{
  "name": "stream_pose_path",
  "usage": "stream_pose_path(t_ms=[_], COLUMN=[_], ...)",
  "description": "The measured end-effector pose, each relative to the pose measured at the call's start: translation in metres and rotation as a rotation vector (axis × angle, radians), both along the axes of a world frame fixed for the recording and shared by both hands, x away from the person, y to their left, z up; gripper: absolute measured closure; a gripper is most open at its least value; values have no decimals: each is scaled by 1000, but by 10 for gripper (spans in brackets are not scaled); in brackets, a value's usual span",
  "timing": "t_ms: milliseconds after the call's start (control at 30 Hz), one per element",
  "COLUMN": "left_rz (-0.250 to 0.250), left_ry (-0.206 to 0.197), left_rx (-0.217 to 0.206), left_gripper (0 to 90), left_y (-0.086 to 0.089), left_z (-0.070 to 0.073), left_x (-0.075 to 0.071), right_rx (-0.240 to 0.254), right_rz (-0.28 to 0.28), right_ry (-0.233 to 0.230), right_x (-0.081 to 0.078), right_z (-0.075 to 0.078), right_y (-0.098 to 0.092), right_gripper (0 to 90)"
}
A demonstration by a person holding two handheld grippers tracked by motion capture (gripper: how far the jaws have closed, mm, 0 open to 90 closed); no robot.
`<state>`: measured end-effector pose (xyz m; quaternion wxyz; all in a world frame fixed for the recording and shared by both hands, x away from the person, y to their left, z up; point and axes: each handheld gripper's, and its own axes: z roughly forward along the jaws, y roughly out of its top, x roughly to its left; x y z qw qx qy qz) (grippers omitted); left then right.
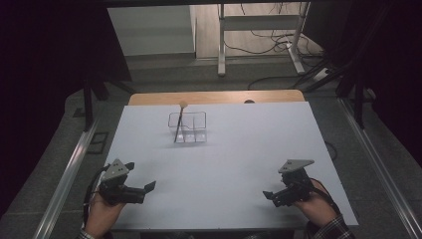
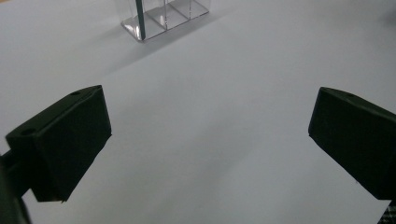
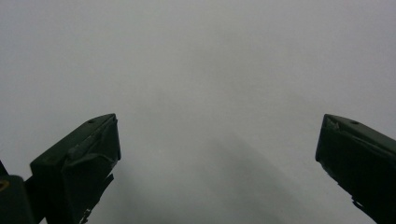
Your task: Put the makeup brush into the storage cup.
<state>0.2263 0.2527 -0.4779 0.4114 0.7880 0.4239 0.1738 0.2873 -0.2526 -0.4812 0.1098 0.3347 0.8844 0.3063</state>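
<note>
A clear plastic organiser [image 1: 188, 127] with several compartments stands toward the back middle of the white table [image 1: 219, 164]. A thin dark stick with a pale round tip [image 1: 179, 122] leans upright in its left compartment. The organiser's base [image 2: 163, 18] sits at the top of the left gripper view. My left gripper [image 1: 147, 189] rests near the front left edge, jaws wide apart and empty [image 2: 208, 140]. My right gripper [image 1: 268, 195] rests near the front right edge, also open over bare table [image 3: 217, 158]. Both are well short of the organiser.
A wooden strip [image 1: 216, 97] borders the table's far edge. Metal rails [image 1: 69, 169] run along both sides. Beyond the table stand a white metal frame [image 1: 259, 35] and loose cables [image 1: 278, 45] on the floor.
</note>
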Motion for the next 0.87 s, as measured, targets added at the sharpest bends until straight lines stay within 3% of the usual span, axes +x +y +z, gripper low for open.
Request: stream_pose_path(t_ms=[500,867], left_rz=[23,31], left_ry=[20,32], left_rx=[15,4], left_gripper=[0,0], left_y=[7,10], left_z=[-4,-5], left_x=[-19,-20], right_rx=[-1,-6], right_rz=[-1,1], right_ry=[1,3], right_x=[0,0], right_z=[0,-1], right_y=[0,0], right_gripper=[1,1])
